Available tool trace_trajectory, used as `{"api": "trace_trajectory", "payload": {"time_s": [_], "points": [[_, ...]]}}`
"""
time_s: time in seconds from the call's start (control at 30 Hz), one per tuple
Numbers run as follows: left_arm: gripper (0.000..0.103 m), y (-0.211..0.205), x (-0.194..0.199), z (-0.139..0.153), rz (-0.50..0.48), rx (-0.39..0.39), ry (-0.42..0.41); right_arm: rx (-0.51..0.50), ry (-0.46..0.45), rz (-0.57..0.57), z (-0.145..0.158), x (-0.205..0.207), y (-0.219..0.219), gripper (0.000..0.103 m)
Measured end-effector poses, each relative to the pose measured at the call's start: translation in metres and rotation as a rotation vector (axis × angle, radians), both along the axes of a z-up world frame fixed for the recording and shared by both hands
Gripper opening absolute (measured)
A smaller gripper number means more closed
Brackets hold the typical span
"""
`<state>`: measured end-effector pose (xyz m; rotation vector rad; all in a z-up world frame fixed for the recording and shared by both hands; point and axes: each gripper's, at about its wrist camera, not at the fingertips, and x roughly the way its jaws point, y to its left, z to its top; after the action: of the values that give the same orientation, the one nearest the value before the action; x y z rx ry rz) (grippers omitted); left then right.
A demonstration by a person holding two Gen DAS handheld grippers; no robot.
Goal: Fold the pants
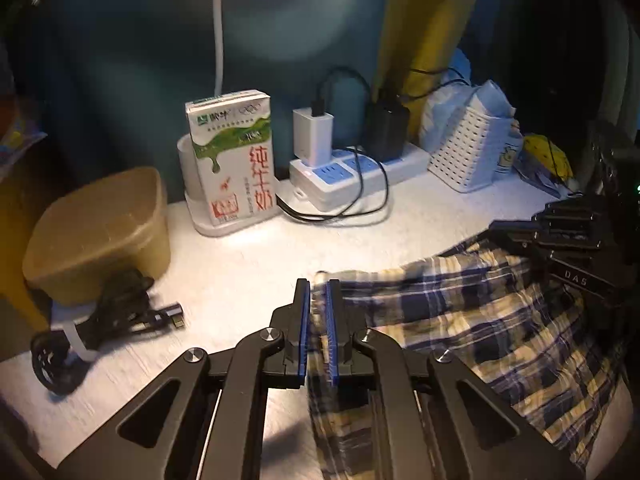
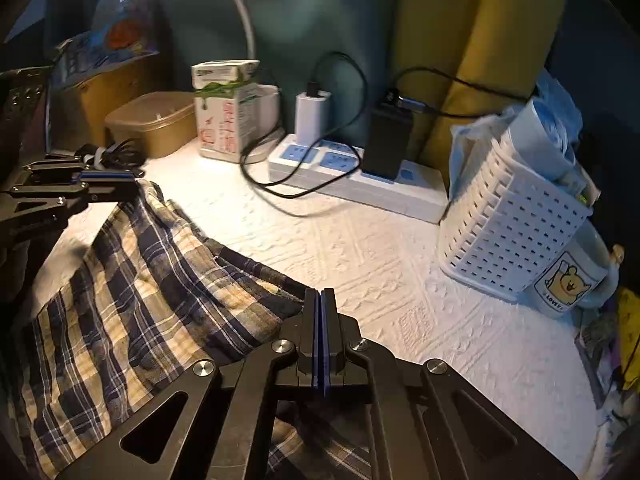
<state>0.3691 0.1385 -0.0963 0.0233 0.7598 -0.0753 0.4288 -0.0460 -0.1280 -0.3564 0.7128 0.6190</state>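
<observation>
- The pants [image 2: 132, 280] lie spread on the white counter [image 2: 400, 280], in front of the things along the wall.
- The left tongs [image 1: 318, 284] are clenched on the far left corner of the pants; cloth shows between the blue pads [image 1: 331, 320].
- The right tongs [image 2: 321, 294] are closed tight at the far right edge of the pants. The pads meet with almost no gap, so I judge they pinch a thin edge of cloth, but the cloth inside is not clearly seen.
- Both tongs point down and hold the same far edge at two corners. I think this is so that the edge stays straight when it is lifted for the fold.
- The power strip [image 2: 360, 184], the milk carton [image 1: 232, 156] and the white basket [image 2: 508, 232] stand near the far edge. The cloth should be raised with care so that it does not catch the black cable [image 2: 288, 192].
</observation>
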Motion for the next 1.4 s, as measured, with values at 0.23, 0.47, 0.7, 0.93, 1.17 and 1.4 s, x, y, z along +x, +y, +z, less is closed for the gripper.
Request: {"api": "trace_trajectory", "payload": {"time_s": [0.23, 0.47, 0.7, 0.93, 1.17, 1.4], "points": [[0.006, 0.011, 0.009, -0.007, 0.074, 0.014, 0.068, -0.038, 0.078, -0.010, -0.024, 0.009, 0.007, 0.001], [0.030, -0.017, -0.006, 0.010, -0.010, 0.002, 0.070, 0.040, 0.052, -0.042, 0.002, 0.002, -0.007, 0.006], [0.042, -0.008, 0.010, -0.005, 0.011, -0.054, 0.096, 0.054, 0.062, -0.039, 0.003, -0.017, -0.006, 0.042], [0.000, -0.009, 0.008, -0.011, -0.021, -0.073, 0.098, 0.084, 0.063, -0.041, -0.002, -0.026, -0.007, 0.072], [0.000, -0.003, 0.006, -0.025, 0.049, 0.015, 0.123, 0.050, 0.148, 0.025, -0.029, -0.032, 0.023, 0.041], [0.002, -0.003, -0.008, 0.001, 0.078, 0.024, 0.114, 0.063, 0.126, -0.024, -0.014, -0.038, 0.014, 0.041]]}}
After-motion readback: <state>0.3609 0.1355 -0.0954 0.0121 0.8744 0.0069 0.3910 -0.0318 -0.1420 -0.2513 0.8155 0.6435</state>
